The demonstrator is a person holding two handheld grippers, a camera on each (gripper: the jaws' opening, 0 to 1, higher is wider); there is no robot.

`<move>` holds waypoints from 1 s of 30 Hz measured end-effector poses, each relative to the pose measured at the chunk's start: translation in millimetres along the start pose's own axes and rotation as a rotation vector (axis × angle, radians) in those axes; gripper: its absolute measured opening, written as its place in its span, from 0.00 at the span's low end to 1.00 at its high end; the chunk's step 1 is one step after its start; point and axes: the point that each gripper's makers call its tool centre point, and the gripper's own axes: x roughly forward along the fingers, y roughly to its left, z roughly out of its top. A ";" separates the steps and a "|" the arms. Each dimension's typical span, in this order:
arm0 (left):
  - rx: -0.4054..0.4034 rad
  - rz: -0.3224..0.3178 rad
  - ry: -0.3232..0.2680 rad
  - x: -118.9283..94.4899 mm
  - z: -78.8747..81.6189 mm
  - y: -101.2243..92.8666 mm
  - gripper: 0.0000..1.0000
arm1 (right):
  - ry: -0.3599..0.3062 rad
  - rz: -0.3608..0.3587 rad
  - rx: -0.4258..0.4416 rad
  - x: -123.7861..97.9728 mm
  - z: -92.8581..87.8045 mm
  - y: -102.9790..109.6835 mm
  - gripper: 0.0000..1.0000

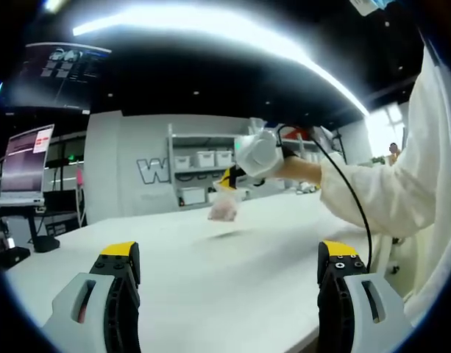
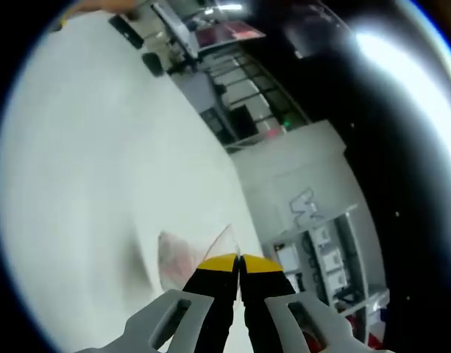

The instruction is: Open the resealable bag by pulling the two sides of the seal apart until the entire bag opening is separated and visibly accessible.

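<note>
One resealable bag, small and clear with a faint pinkish tint, hangs above the white table, pinched at its top edge by the right gripper, which reaches in from the right of the left gripper view in a gloved hand with a black cable trailing from it. In the right gripper view the same bag spreads out just beyond the clenched yellow tips of the right gripper; its jaws are pressed together on the bag's edge. Whether the seal is parted at all is hard to tell, as the film is thin and blurred.

The left gripper sits low over the table, well apart from the bag, its two yellow-tipped jaws spread wide with nothing between them.

On the grey wall behind, large white letters begin with "W"; the rest is hidden behind the bag and hand. A shelf unit holds several white bins. Two lit screens stand at the left, their text too small to read.
</note>
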 end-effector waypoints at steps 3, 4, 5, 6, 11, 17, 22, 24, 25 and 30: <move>0.000 0.001 0.002 0.0 -0.5 0.3 1.00 | 0.002 0.001 0.003 1.8 -0.4 0.6 0.00; -0.001 0.002 0.002 0.0 -0.7 0.4 1.00 | 0.003 0.003 0.006 3.0 -0.7 1.4 0.00; -0.001 0.002 0.002 0.0 -0.7 0.4 1.00 | 0.006 0.007 0.007 3.9 -1.2 2.2 0.00; -0.002 0.002 0.001 -0.1 -0.7 0.5 1.00 | 0.008 0.007 0.005 4.4 -1.5 2.7 0.00; -0.005 0.007 0.002 -0.9 -0.7 3.0 1.00 | 0.011 0.007 0.001 4.9 -1.5 2.8 0.00; -0.004 0.005 0.000 -0.8 1.2 2.7 1.00 | 0.019 0.006 -0.002 10.8 -1.6 -1.7 0.00; -0.002 0.000 0.005 -0.4 0.3 1.6 1.00 | 0.030 0.013 -0.003 19.6 -4.1 -2.1 0.00; 0.000 -0.002 0.006 -0.2 0.3 1.6 1.00 | 0.039 0.018 -0.008 22.5 -5.4 -1.0 0.00; 0.000 -0.002 0.007 -0.1 0.1 1.8 1.00 | 0.041 0.018 -0.009 24.0 -5.8 -1.0 0.00; -0.007 -0.001 0.014 0.0 -2.4 2.8 1.00 | 0.041 0.017 0.006 29.6 -6.7 -0.3 0.00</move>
